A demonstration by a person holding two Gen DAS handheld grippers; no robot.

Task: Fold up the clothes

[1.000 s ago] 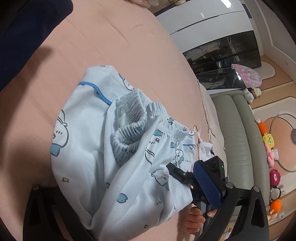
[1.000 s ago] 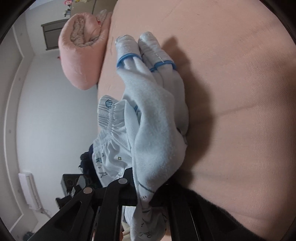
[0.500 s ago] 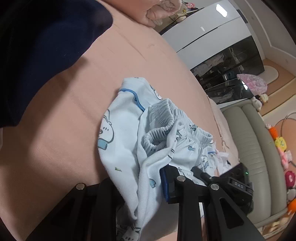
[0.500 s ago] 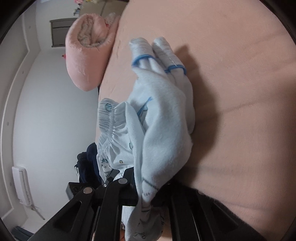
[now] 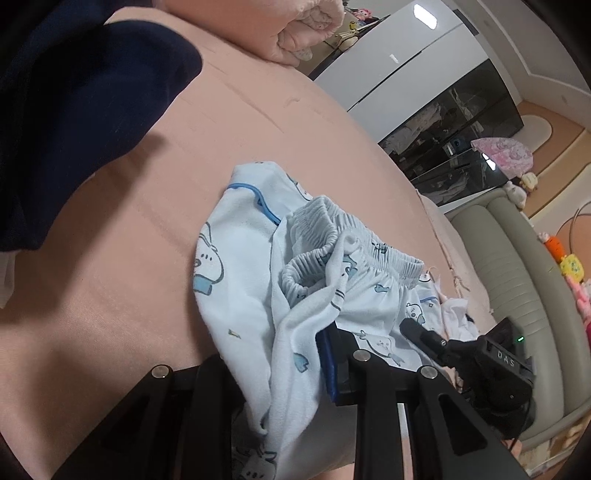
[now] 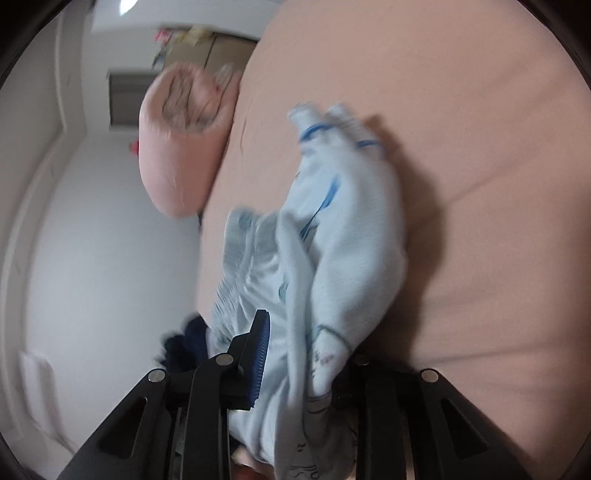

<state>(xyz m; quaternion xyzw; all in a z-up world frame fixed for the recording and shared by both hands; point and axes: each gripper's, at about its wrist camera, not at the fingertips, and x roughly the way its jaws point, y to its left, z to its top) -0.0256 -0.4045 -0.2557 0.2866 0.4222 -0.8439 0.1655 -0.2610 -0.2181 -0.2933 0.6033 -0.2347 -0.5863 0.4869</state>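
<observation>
— Left wrist view first: what do you make of it?
— The left gripper (image 5: 273, 354) has its jaws drawn in on a fold of the pale blue trousers (image 5: 258, 266), the ones with the little cartoon print and the blue piping. The cloth is bunched between the two fingers and hangs down past them.
— And where do the trousers lie?
— On the pink bed (image 5: 147, 221), near its right edge, crumpled, with the gathered waistband (image 5: 325, 240) turned up on top. A dark navy garment (image 5: 74, 92) lies at the bed's far left corner, and a rolled pink quilt (image 5: 295, 29) sits along the far edge.
— The other gripper?
— You can see it just past the trousers, at the bed's right edge. In the right wrist view, which is blurred, the right gripper (image 6: 306, 354) has just been opening. The trousers (image 6: 343, 229) still lie between its jaws, draped over the right one, but the blue pad (image 6: 260, 354) on the left finger stands clear of the cloth.
— So it is not pinching?
— Not as far as I can see; the jaws look parted.
</observation>
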